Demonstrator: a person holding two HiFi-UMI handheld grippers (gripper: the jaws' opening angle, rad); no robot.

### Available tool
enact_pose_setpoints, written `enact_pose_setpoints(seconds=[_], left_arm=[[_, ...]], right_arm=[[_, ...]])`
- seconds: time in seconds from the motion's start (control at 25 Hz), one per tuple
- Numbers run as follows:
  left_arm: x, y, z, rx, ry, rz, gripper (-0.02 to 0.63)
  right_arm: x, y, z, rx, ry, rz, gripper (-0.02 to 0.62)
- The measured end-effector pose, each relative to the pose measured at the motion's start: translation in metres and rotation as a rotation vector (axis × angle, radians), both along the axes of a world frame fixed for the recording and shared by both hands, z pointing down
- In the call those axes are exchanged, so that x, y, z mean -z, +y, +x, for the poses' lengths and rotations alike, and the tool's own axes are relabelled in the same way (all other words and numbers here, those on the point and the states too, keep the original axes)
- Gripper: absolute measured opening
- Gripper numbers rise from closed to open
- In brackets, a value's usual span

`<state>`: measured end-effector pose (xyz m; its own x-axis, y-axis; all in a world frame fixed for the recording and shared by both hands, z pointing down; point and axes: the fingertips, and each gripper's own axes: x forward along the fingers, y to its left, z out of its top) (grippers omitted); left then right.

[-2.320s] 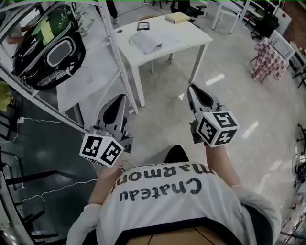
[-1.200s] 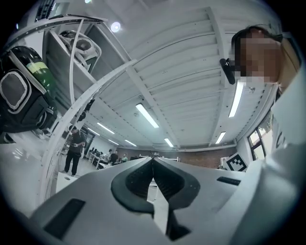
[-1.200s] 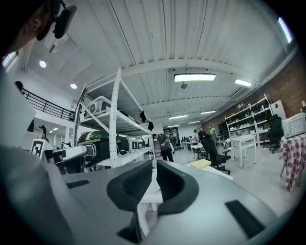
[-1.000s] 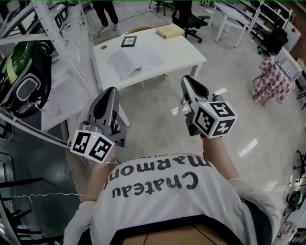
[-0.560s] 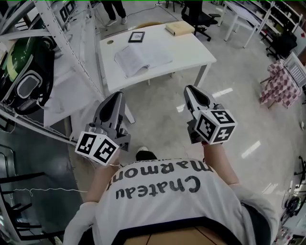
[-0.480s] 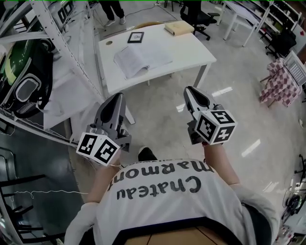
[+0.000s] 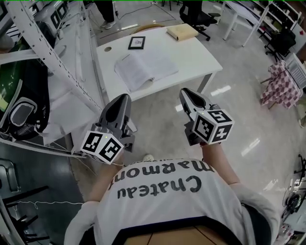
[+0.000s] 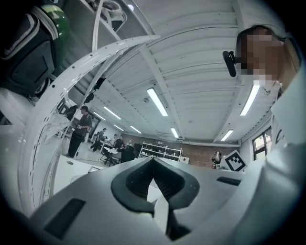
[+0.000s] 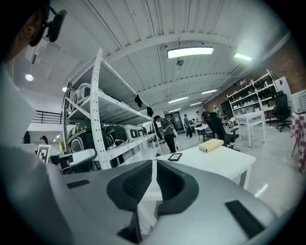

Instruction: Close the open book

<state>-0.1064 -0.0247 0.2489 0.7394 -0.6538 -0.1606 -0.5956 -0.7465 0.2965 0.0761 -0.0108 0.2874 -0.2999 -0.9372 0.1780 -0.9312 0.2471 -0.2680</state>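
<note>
The open book (image 7: 146, 68) lies flat, pages up, on the white table (image 7: 193, 56) in the head view. Both grippers hang in the air short of the table's near edge, above the floor. My left gripper (image 7: 123, 99) points at the table's near-left corner, jaws together with nothing between them (image 8: 153, 160). My right gripper (image 7: 185, 92) is level with it to the right, also shut and empty (image 9: 154, 162). The right gripper view shows the table top (image 9: 217, 161) ahead; the open book is hidden behind the jaws there.
A closed tan book (image 7: 180, 31) and a small dark frame (image 7: 137, 42) lie at the table's far side. A white metal rack (image 7: 52, 57) holding dark helmets (image 7: 21, 112) stands close on the left. An office chair (image 7: 196, 12) and more tables are beyond.
The table and open book have come nearer and lower in the head view as the person walked up. Both grippers moved forward and a little down, still shut.
</note>
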Motion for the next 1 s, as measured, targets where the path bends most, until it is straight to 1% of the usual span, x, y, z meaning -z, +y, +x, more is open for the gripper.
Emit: enact_pose_setpoints(seconds=[0.16, 0.4, 0.68, 0.88, 1.0], left_arm=[[0.004, -0.043, -0.007, 0.001, -0.01, 0.008, 0.023], [0.01, -0.09, -0.01, -0.031, -0.026, 0.023, 0.025], [0.001, -0.119, -0.009, -0.054, -0.027, 0.022, 0.025], [-0.003, -0.132, -0.006, -0.03, -0.03, 0.012, 0.025], [-0.007, -0.141, -0.005, -0.004, -0.036, 0.002, 0.025]], right_arm=[[0.006, -0.041, -0.012, 0.009, -0.008, 0.007, 0.046], [0.01, -0.086, -0.025, 0.005, -0.016, 0.012, 0.046], [0.0, -0.117, -0.03, 0.011, -0.042, 0.009, 0.046], [-0.011, -0.133, -0.028, 0.042, -0.056, -0.015, 0.046], [-0.016, -0.148, -0.027, 0.081, -0.059, -0.033, 0.046]])
